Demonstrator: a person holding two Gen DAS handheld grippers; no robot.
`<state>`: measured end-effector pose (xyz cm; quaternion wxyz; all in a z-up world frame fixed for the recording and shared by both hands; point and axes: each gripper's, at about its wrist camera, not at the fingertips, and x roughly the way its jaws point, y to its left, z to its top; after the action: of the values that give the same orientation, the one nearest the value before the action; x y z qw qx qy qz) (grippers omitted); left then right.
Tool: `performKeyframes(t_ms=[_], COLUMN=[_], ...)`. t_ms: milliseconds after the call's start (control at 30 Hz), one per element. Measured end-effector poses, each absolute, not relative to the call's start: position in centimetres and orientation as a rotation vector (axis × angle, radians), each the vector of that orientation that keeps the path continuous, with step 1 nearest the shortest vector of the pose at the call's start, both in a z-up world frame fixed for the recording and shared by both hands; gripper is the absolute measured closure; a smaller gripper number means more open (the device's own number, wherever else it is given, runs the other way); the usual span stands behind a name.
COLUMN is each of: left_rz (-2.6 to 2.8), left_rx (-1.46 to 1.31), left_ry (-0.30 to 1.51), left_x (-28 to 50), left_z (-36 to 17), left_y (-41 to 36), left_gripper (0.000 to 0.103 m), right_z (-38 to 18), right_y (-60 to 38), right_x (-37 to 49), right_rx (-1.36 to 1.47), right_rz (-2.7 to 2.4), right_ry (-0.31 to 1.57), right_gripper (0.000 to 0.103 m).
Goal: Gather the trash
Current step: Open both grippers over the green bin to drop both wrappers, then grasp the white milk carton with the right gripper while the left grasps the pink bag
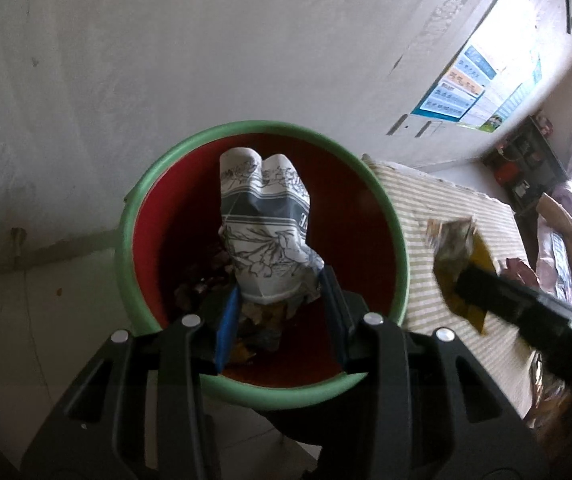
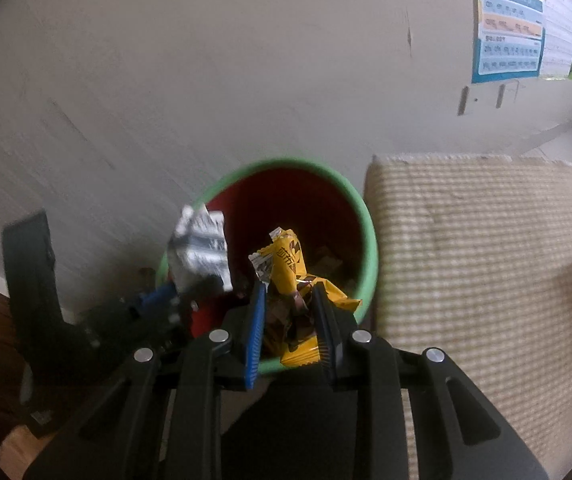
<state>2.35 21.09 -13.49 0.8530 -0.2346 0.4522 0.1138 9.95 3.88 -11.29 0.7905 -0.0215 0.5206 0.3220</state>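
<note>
A red bin with a green rim (image 1: 125, 240) stands on the floor against a pale wall. My left gripper (image 1: 279, 284) is shut on a crumpled white and grey printed wrapper (image 1: 265, 220), which it holds over the bin's mouth. My right gripper (image 2: 289, 288) is shut on a yellow snack wrapper (image 2: 290, 264), just above the bin's near rim (image 2: 370, 248). The right wrist view shows the left gripper (image 2: 189, 292) blurred at the bin's left edge. In the left wrist view the right gripper (image 1: 462, 280) is blurred, off to the right of the bin and over the mat, with its yellow wrapper (image 1: 454, 248).
Several scraps of trash (image 1: 205, 292) lie in the bin's bottom. A striped woven mat (image 2: 466, 240) borders the bin on the right. Posters (image 2: 510, 20) hang on the wall. Cloth and clutter (image 1: 558, 248) lie at the far right.
</note>
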Motion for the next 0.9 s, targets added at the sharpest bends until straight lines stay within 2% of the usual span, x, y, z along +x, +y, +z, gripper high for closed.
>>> performKeyframes(t_ms=[67, 100, 133, 167, 233, 467, 667, 767, 900], left_rz=[0.256, 0.261, 0.263, 0.268, 0.279, 0.238, 0.175, 0.151, 0.116], left_rx=[-0.510, -0.517, -0.519, -0.519, -0.516, -0.494, -0.443, -0.418, -0.366], left_ry=[0.955, 0.958, 0.958, 0.958, 0.947, 0.944, 0.955, 0.975, 0.999], left_x=[2.1, 2.1, 2.0, 2.0, 1.8, 2.2, 3.0, 3.5, 4.4], left_z=[-13.7, -13.8, -13.9, -13.9, -13.8, -13.2, -12.9, -13.0, -13.1], left_y=[21.5, 21.7, 21.8, 21.9, 21.9, 20.6, 18.0, 16.4, 14.0], left_gripper=[0.066, 0.065, 0.062, 0.055, 0.049, 0.047, 0.044, 0.043, 0.043], right_z=[-11.2, -11.1, -11.1, -11.2, -11.2, -10.5, -10.7, -10.9, -12.9], right_y=[4.1, 4.1, 4.1, 4.0, 3.7, -0.3, -12.7, -20.5, -29.4], right_x=[10.3, 10.3, 10.4, 10.4, 10.3, 9.3, 9.4, 10.4, 11.9], right_rx=[-0.026, -0.018, -0.008, 0.004, 0.023, 0.098, 0.058, -0.001, -0.134], right_rz=[0.699, 0.700, 0.702, 0.706, 0.711, 0.681, 0.437, 0.239, 0.014], right_ry=[1.121, 1.122, 1.124, 1.127, 1.129, 1.107, 1.066, 1.074, 1.135], right_gripper=[0.070, 0.070, 0.069, 0.068, 0.063, 0.060, 0.057, 0.048, 0.046])
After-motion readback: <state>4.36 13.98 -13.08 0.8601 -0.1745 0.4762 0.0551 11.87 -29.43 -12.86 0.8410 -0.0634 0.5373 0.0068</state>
